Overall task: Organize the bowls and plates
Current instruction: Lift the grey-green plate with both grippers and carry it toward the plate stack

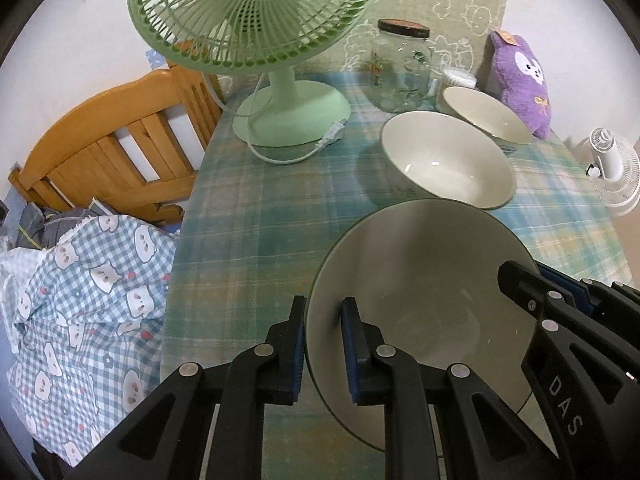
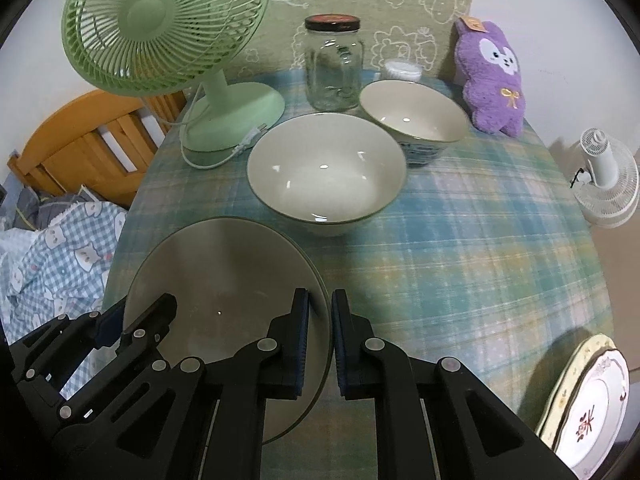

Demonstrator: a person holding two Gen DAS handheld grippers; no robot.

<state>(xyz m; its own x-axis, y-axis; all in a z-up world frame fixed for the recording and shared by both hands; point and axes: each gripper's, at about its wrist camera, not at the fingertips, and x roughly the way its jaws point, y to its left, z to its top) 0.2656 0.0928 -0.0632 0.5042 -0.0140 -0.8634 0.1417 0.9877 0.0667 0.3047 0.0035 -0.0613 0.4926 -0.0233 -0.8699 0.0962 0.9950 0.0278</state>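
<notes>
A large pale bowl with a thin dark rim (image 1: 420, 280) (image 2: 224, 280) is at the near edge of the table, held from both sides. My left gripper (image 1: 322, 344) is shut on its left rim, one pad inside and one outside. My right gripper (image 2: 320, 336) is shut on the opposite rim. Each view shows the other gripper across the bowl: the right gripper (image 1: 520, 284) and the left gripper (image 2: 136, 316). Behind it stands a cream bowl (image 1: 448, 160) (image 2: 326, 172), with a blue-patterned bowl (image 1: 484, 116) (image 2: 412, 116) touching it further back. Stacked floral plates (image 2: 588, 400) lie at the near right.
A green desk fan (image 1: 280, 100) (image 2: 224, 108) with its loose cord stands at the back left of the plaid tablecloth (image 2: 460, 240). Along the back are a glass jar (image 2: 334, 68) and a purple plush (image 2: 490, 76). A wooden headboard (image 1: 112, 148) and bedding (image 1: 88, 300) lie left, a white fan (image 2: 604, 176) right.
</notes>
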